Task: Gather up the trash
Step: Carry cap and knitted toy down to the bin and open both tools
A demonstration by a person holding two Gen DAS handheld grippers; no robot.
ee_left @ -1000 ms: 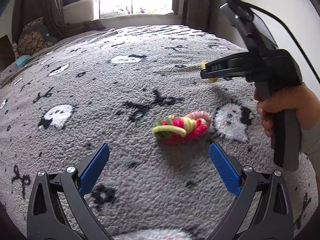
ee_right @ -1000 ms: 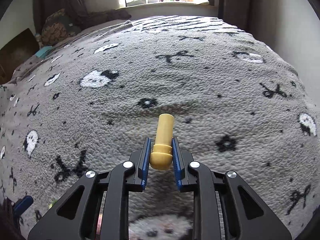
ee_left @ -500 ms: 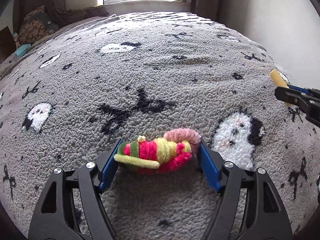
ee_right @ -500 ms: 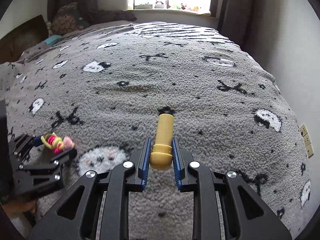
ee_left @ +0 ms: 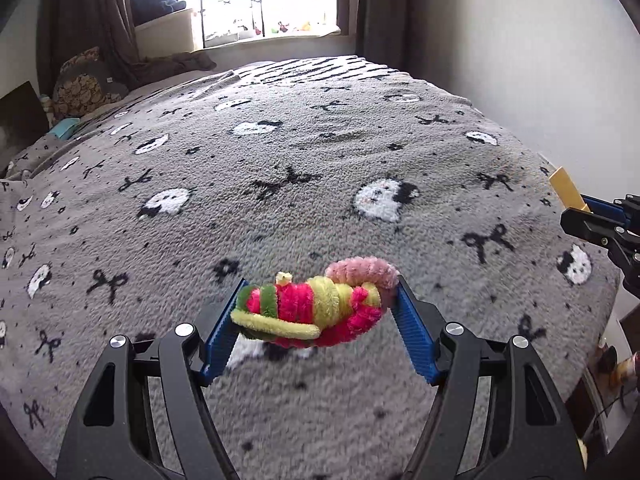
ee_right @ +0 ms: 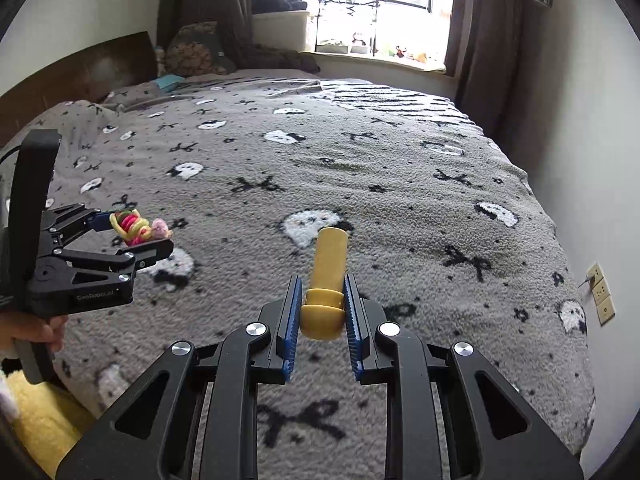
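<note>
Left gripper [ee_left: 318, 312]: low centre of the left wrist view, its 2 blue pads pinching the ends of the pipe-cleaner bundle.
Pipe-cleaner bundle [ee_left: 316, 306]: a fuzzy coil of pink, red, yellow and green, held lengthwise between the pads and lifted off the blanket; in the right wrist view it shows small at the left edge [ee_right: 136, 227].
Right gripper [ee_right: 322, 312]: bottom centre of the right wrist view, pads pressed on the wide base of the yellow peg.
Yellow peg [ee_right: 326, 280]: a cylinder with a rounded head, pointing up the frame away from the camera; its tip shows at the right edge of the left wrist view [ee_left: 568, 192].
Blanket [ee_left: 280, 140]: grey fleece with white ghosts and black bows, filling the middle of both views.
Window [ee_right: 360, 4]: bright, at top centre, beyond the bed, with dark curtains beside it.
</note>
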